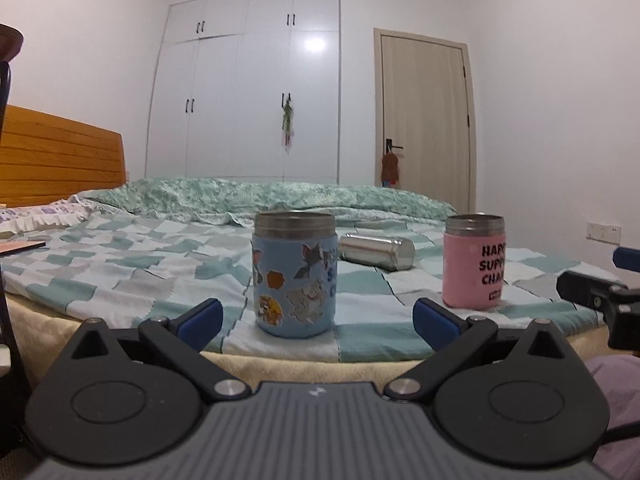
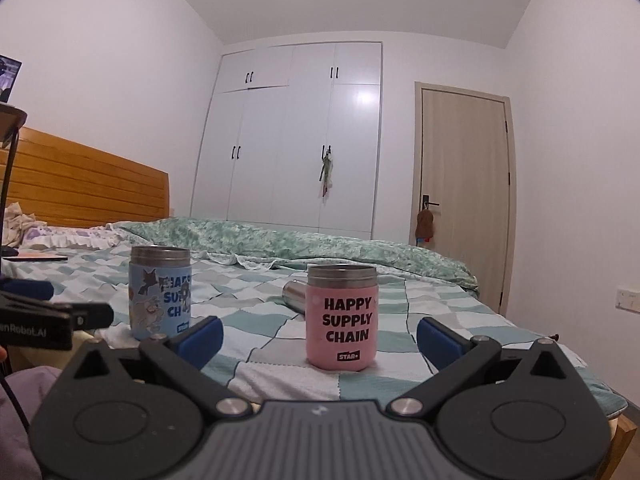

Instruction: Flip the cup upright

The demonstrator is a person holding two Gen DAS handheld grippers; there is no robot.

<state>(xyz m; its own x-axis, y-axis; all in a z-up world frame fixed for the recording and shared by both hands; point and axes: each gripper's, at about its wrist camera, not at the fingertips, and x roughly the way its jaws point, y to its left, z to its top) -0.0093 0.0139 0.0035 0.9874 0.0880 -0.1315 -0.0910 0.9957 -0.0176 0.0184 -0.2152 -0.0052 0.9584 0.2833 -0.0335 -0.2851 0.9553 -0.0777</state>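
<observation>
Cups stand upright on the near edge of the bed: a blue cartoon-printed cup with a steel rim (image 1: 294, 276) straight ahead of my left gripper (image 1: 318, 320), and a pink steel-rimmed cup lettered "HAPPY SUPPLY CHAIN" (image 2: 342, 317) straight ahead of my right gripper (image 2: 320, 338). Both of my grippers hover low before the mattress edge with their blue-padded fingers (image 1: 200, 318) spread wide and holding nothing; neither touches a cup. The two cups sit well apart on a teal, white and grey checked bedspread (image 1: 120, 264). Between and just behind them, a plain silver steel cylinder cup (image 1: 376, 251) lies on its side. Farther back a green patterned quilt (image 1: 248, 196) is bunched across the bed. An orange wooden headboard (image 1: 60, 156) stands at the left. Beyond are white wardrobe doors (image 1: 248, 92) and a beige door (image 1: 424, 116).
</observation>
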